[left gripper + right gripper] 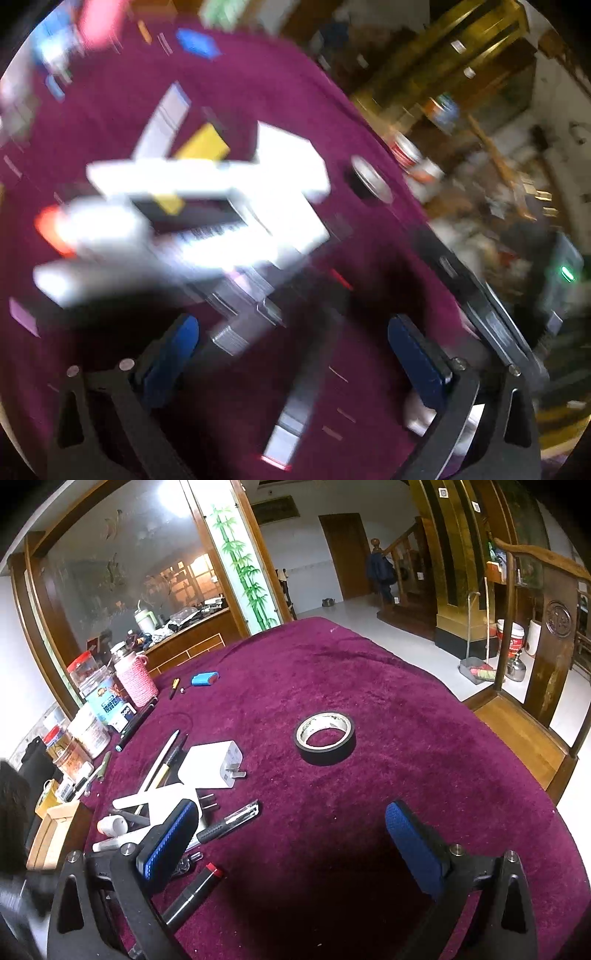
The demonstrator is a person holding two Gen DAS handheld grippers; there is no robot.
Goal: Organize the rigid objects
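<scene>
Right gripper (295,843): blue-padded fingers (168,843) spread wide and empty above the magenta plush-covered tabletop (424,738); nearest lie a dark cylindrical lighter with a red cap (195,891) and a black-and-clear plastic pen (229,821), then a white wall charger with metal prongs (214,764), a black roll of adhesive tape (325,737) lying flat and well apart, and farthest a blue rectangular case (204,678). Left gripper (295,356): fingers likewise parted, holding nothing, view heavily blurred over white blocks (221,199). Jar labels at the tabletop's left edge are too small to read.
</scene>
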